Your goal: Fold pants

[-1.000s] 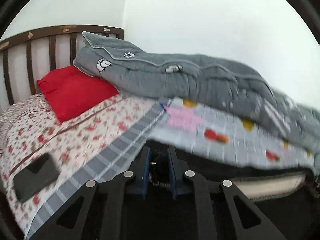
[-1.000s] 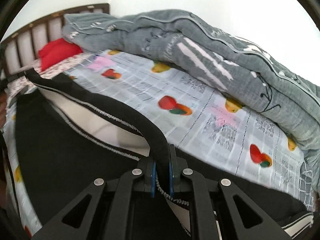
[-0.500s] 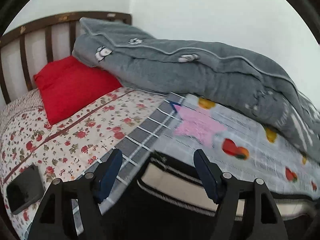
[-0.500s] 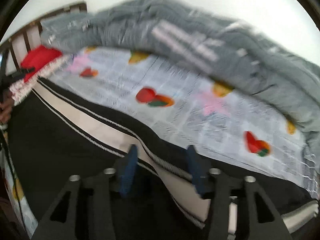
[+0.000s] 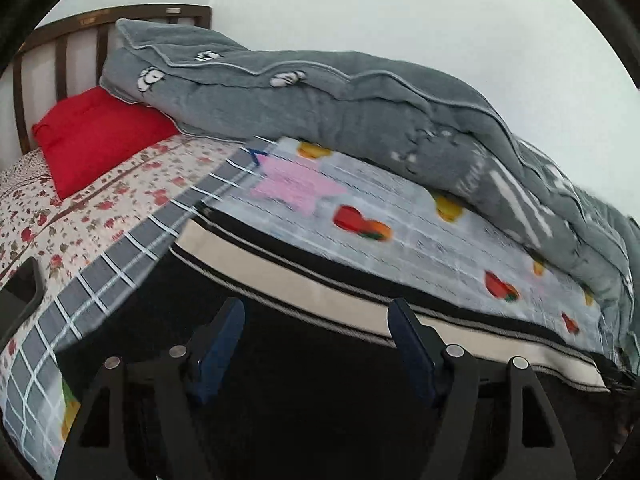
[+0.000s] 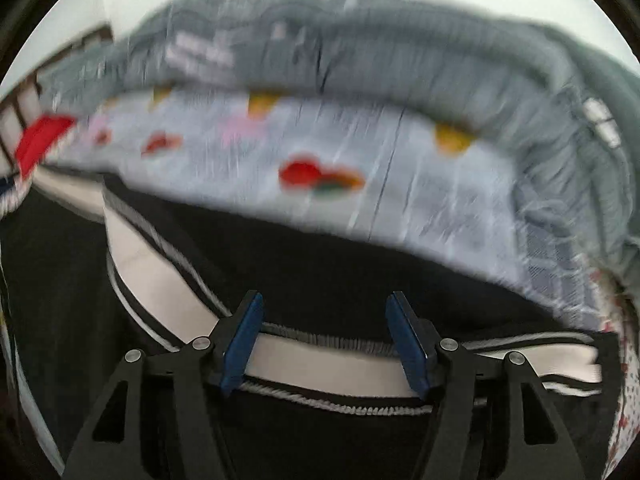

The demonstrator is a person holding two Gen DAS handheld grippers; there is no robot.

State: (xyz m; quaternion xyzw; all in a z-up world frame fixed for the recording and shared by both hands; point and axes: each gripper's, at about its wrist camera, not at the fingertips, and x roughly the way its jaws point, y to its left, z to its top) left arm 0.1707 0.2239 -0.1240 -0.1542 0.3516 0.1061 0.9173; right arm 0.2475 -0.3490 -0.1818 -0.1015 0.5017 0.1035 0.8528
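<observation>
Black pants (image 5: 312, 380) with a cream side stripe (image 5: 304, 284) lie flat on the bed sheet. My left gripper (image 5: 316, 312) is open and empty, just above the black cloth near the stripe. In the right wrist view, which is blurred, the pants (image 6: 320, 264) fill the lower half, and the cream stripe (image 6: 320, 372) runs under my right gripper (image 6: 324, 308), which is open and empty.
A rolled grey quilt (image 5: 360, 112) lies along the wall side of the bed. A red pillow (image 5: 96, 136) rests by the wooden headboard (image 5: 60, 44). A dark phone-like object (image 5: 18, 288) lies on the floral sheet at the left.
Both grippers were shut on the pants' edge a second ago; they have opened and let go. The pants now lie flat. The right gripper is swinging right.
</observation>
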